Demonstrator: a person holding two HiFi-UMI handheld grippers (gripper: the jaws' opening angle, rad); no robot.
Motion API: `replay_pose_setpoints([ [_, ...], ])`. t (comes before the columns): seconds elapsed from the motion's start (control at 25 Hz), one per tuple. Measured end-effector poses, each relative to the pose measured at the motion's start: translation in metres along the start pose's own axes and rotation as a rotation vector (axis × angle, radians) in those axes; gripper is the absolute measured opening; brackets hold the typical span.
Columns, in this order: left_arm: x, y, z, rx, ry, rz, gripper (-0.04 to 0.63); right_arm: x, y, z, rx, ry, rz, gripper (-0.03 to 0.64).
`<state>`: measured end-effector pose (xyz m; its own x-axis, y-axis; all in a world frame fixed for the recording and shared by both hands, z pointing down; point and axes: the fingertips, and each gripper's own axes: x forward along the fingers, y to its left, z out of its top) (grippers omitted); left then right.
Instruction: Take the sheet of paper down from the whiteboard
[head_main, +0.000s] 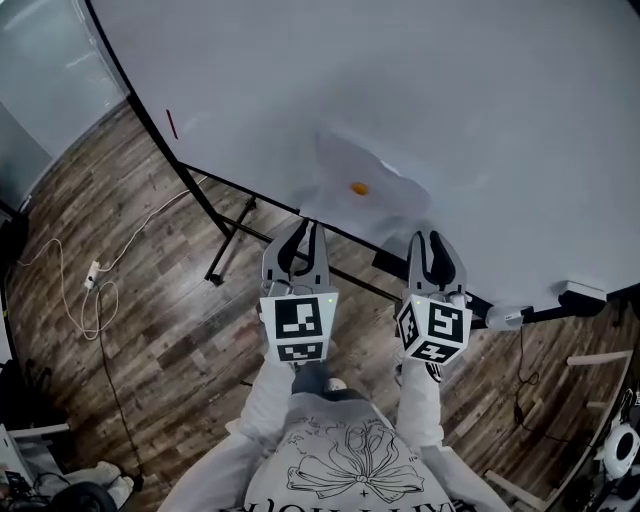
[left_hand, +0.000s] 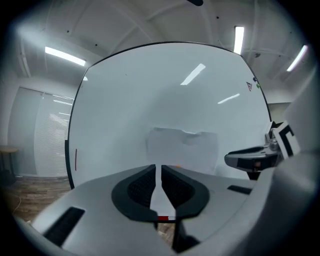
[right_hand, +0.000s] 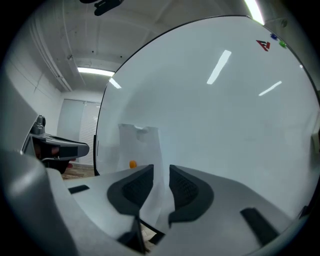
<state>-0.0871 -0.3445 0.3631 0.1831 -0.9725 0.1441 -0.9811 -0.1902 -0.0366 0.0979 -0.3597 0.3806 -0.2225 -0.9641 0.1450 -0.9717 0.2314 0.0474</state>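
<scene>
Only from the head view: sheet of paper (head_main: 365, 180) at frame centre, low on the whiteboard (head_main: 420, 80), pinned by an orange magnet (head_main: 360, 188), with both tools near its lower edge. Only along the jaws: left gripper (left_hand: 161, 169) pinched almost together, empty; right gripper (right_hand: 161, 170) parted, nothing between. Magnet nearly hidden behind the left jaws. Paper's top edge crumpled, blurred. Bare board at right; wood floor (head_main: 150, 300) and cable (head_main: 90, 290) lower left.
</scene>
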Motion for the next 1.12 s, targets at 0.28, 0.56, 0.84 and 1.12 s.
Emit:
replay_pose_setpoints([
  [0.28, 0.038, 0.002, -0.009, 0.013, 0.027, -0.063, 0.02, 0.03, -0.001, -0.01, -0.014, 0.029, 0.001, 0.126],
  [0.56, 0.064, -0.006, -0.02, 0.012, 0.057, -0.146, 0.109, 0.044, 0.004, -0.014, -0.016, 0.036, -0.002, 0.126],
  [0.84, 0.089, -0.021, -0.031, 0.037, 0.077, -0.211, 0.168, 0.055, 0.005, -0.015, -0.015, 0.033, 0.01, 0.12],
  [1.12, 0.107, -0.033, -0.034, 0.043, 0.082, -0.246, 0.176, 0.059, 0.001, -0.019, -0.014, 0.035, 0.003, 0.091],
])
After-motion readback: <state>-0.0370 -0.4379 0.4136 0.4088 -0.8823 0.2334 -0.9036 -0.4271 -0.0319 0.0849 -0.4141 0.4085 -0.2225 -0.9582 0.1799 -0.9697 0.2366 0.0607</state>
